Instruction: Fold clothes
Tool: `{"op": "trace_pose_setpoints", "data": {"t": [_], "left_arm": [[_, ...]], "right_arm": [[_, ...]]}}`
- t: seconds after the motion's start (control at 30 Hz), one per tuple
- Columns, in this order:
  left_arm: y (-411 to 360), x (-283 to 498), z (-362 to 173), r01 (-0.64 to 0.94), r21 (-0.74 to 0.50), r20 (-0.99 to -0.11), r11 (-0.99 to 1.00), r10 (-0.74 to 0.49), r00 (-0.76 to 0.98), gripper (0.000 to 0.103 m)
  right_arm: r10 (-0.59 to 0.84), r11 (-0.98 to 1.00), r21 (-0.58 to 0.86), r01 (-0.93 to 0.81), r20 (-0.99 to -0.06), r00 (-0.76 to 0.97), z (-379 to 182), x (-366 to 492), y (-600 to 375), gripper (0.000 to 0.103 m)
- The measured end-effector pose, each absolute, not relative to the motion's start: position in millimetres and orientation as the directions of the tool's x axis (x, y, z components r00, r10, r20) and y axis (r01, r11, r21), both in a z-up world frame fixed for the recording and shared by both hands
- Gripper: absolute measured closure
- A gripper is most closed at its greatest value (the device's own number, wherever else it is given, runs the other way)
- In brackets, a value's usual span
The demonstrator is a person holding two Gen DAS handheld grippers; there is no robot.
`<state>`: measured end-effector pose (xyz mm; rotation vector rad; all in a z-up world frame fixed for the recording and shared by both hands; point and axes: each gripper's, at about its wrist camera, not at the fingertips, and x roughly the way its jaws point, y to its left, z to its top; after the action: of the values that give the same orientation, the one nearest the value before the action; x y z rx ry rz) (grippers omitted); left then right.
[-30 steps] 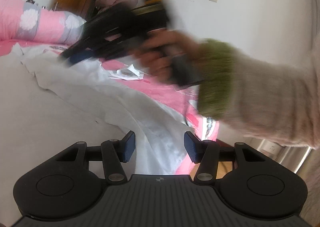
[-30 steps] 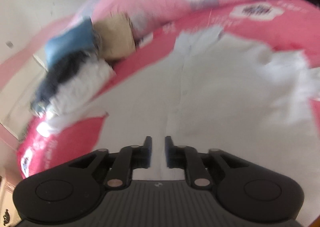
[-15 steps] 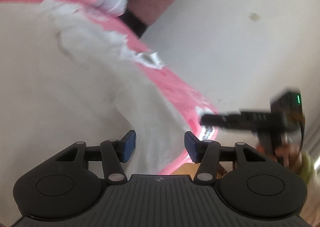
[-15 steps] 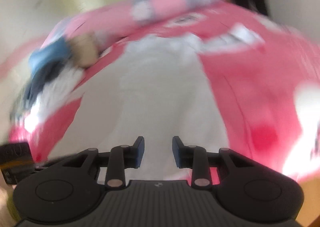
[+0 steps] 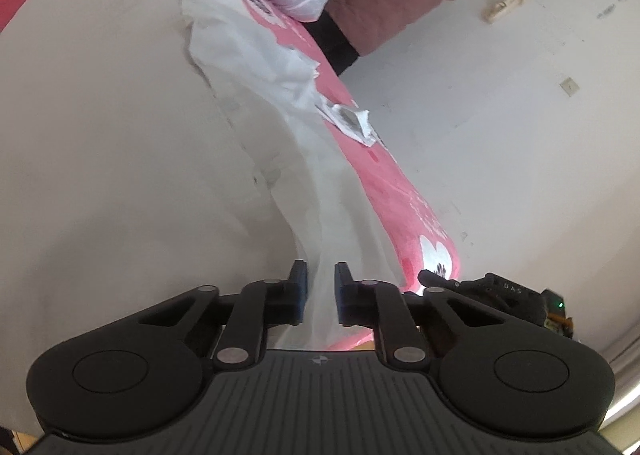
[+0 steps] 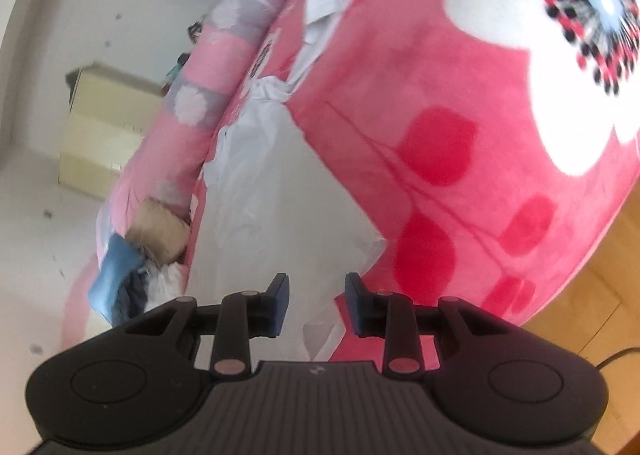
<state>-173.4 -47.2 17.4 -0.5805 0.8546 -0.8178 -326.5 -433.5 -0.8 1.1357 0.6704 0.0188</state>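
Observation:
A large white garment lies spread flat on a pink bedspread. My left gripper is at the garment's near hem. Its jaws are closing, a narrow gap still shows, and the white cloth edge runs between the pads. In the right wrist view the same garment stretches away up the bed. My right gripper stands open over its near corner by the bed's edge, and the pads do not press the cloth. The right gripper also shows low on the right in the left wrist view.
A rolled pink and grey quilt lies along the far side of the bed, with a pile of folded clothes beside it. A small crumpled white scrap sits on the bedspread. Wooden floor lies past the bed edge.
My left jaws have narrowed from wide apart onto the hem, and that view has rolled. The right gripper swept from over the bed down to the near corner, its jaws wider.

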Motion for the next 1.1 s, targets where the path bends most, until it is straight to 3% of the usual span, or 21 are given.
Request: {"op": "trace_pose_setpoints", "data": {"t": [0.1, 0.17, 0.23, 0.47, 0.57, 0.6, 0.63, 0.67, 0.73, 0.77, 0.8, 0.83, 0.87, 1.03, 1.1], "left_arm": [[-47.7, -173.8, 16.6, 0.372, -0.738, -0.420, 0.562, -0.815, 0.399, 0.096], [-48.2, -173.8, 16.5, 0.364, -0.743, -0.420, 0.561, -0.815, 0.399, 0.099], [-47.4, -175.1, 17.4, 0.355, -0.749, -0.417, 0.559, -0.815, 0.403, 0.100], [-47.2, -184.1, 24.8, 0.379, -0.727, -0.416, 0.573, -0.806, 0.422, 0.102], [-48.4, -184.3, 21.1, 0.373, -0.719, -0.434, 0.586, -0.798, 0.418, 0.102], [-47.9, -183.6, 19.7, 0.368, -0.722, -0.436, 0.586, -0.798, 0.416, 0.102], [-47.3, -182.8, 18.3, 0.362, -0.724, -0.439, 0.587, -0.798, 0.414, 0.102], [-46.8, -182.1, 17.0, 0.357, -0.727, -0.441, 0.587, -0.797, 0.412, 0.101], [-45.9, -181.1, 15.0, 0.350, -0.729, -0.445, 0.588, -0.796, 0.411, 0.101], [-45.7, -181.0, 14.5, 0.348, -0.729, -0.446, 0.590, -0.795, 0.412, 0.101], [-45.4, -180.9, 14.0, 0.347, -0.728, -0.448, 0.591, -0.793, 0.412, 0.101], [-45.3, -180.8, 14.0, 0.346, -0.729, -0.447, 0.591, -0.793, 0.414, 0.101], [-45.3, -180.8, 14.1, 0.346, -0.729, -0.445, 0.590, -0.793, 0.415, 0.101], [-47.0, -179.6, 13.8, 0.350, -0.730, -0.444, 0.587, -0.797, 0.410, 0.101], [-48.5, -178.9, 12.7, 0.350, -0.732, -0.444, 0.584, -0.799, 0.405, 0.101]], "right_arm": [[0.333, 0.415, 0.853, 0.318, -0.467, 0.819, -8.5, -325.3, -439.3, 0.071], [0.315, 0.426, 0.850, 0.308, -0.459, 0.831, -10.6, -322.9, -439.2, 0.077], [0.304, 0.440, 0.848, 0.296, -0.450, 0.840, -10.3, -321.5, -438.3, 0.100], [0.223, 0.504, 0.821, 0.268, -0.424, 0.878, 7.9, -335.9, -444.9, 0.103], [0.233, 0.512, 0.809, 0.290, -0.456, 0.859, 2.9, -332.2, -452.8, 0.098], [0.232, 0.513, 0.802, 0.305, -0.472, 0.851, 0.8, -329.8, -454.8, 0.090], [0.232, 0.517, 0.795, 0.317, -0.486, 0.843, -1.0, -327.2, -456.4, 0.070], [0.230, 0.529, 0.786, 0.319, -0.495, 0.838, -2.2, -323.8, -456.7, 0.060], [0.247, 0.558, 0.772, 0.306, -0.506, 0.826, -4.7, -315.2, -455.3, 0.055], [0.266, 0.575, 0.764, 0.292, -0.512, 0.817, -6.4, -310.1, -452.9, 0.056], [0.274, 0.595, 0.753, 0.282, -0.519, 0.809, -7.5, -305.8, -449.5, 0.068], [0.282, 0.621, 0.736, 0.269, -0.530, 0.800, -6.6, -301.7, -445.4, 0.094], [0.287, 0.644, 0.721, 0.257, -0.539, 0.792, -3.9, -299.4, -442.1, 0.101], [0.190, 0.732, 0.653, 0.195, -0.470, 0.862, 43.6, -318.3, -440.9, 0.102], [0.140, 0.754, 0.616, 0.230, -0.492, 0.859, 46.5, -320.7, -445.0, 0.102]]}}
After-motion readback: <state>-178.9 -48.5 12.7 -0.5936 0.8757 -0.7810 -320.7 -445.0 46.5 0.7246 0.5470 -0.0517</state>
